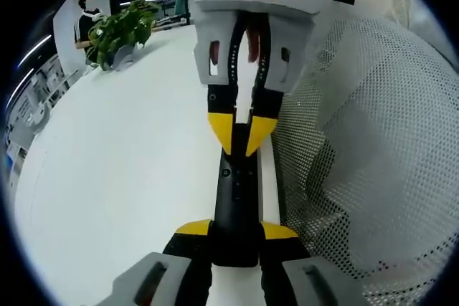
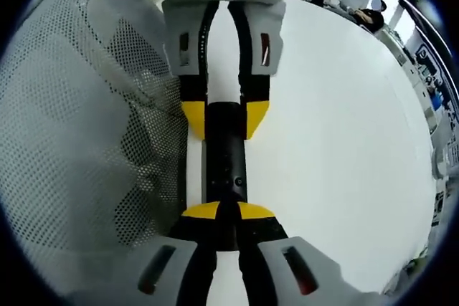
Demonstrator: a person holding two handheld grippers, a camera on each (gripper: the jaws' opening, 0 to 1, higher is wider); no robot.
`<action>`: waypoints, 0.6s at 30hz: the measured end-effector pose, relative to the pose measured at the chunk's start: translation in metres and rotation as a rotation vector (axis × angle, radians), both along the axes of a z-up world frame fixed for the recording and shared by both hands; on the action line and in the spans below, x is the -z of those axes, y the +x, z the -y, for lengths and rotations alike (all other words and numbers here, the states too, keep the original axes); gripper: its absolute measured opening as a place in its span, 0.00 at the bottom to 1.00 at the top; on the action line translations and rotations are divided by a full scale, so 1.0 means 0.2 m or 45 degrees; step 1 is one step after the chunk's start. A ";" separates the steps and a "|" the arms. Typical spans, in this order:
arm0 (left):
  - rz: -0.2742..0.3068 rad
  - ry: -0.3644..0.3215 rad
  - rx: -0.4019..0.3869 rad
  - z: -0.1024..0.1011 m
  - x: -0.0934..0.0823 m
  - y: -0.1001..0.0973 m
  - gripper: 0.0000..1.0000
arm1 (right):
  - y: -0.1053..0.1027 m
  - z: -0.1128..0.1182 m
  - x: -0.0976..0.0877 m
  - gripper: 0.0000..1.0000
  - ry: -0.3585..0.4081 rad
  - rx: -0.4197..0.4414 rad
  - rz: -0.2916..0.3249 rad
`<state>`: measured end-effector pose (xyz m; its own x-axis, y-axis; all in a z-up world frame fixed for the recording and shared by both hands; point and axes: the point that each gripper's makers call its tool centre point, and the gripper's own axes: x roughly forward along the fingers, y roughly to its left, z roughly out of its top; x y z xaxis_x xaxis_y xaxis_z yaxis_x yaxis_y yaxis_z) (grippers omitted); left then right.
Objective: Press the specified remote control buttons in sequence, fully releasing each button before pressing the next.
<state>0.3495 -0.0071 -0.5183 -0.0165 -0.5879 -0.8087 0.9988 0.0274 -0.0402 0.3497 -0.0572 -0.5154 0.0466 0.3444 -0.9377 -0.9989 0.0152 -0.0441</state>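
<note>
Left gripper view, contents by size. 1 white table (image 1: pixel 129 177), bare across most of its surface. 1 white mesh fabric (image 1: pixel 373 177), apparently the person's clothing, just beside the table edge. 1 potted plant (image 1: pixel 118 34) at the far side. 1 black remote control (image 1: pixel 237 206), long and slim, lying along the table edge. Left gripper (image 1: pixel 237 233): its 2 yellow-tipped jaws pinch the near end of the remote from both sides. Right gripper (image 1: pixel 242 137): jaws pressed together, tips meeting over the remote's far half; contact with the face cannot be told.

Right gripper view: same remote (image 2: pixel 225 159), right gripper (image 2: pixel 227 211) tips together on top, left gripper (image 2: pixel 224 121) clamping the opposite end.

Handling judgement: keep the left clamp steady, press straight down with the joined tips, then lift fully clear before the next button.
</note>
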 end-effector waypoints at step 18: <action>-0.018 -0.017 -0.003 0.00 0.00 0.00 0.24 | 0.01 0.01 -0.01 0.06 0.115 0.125 -0.077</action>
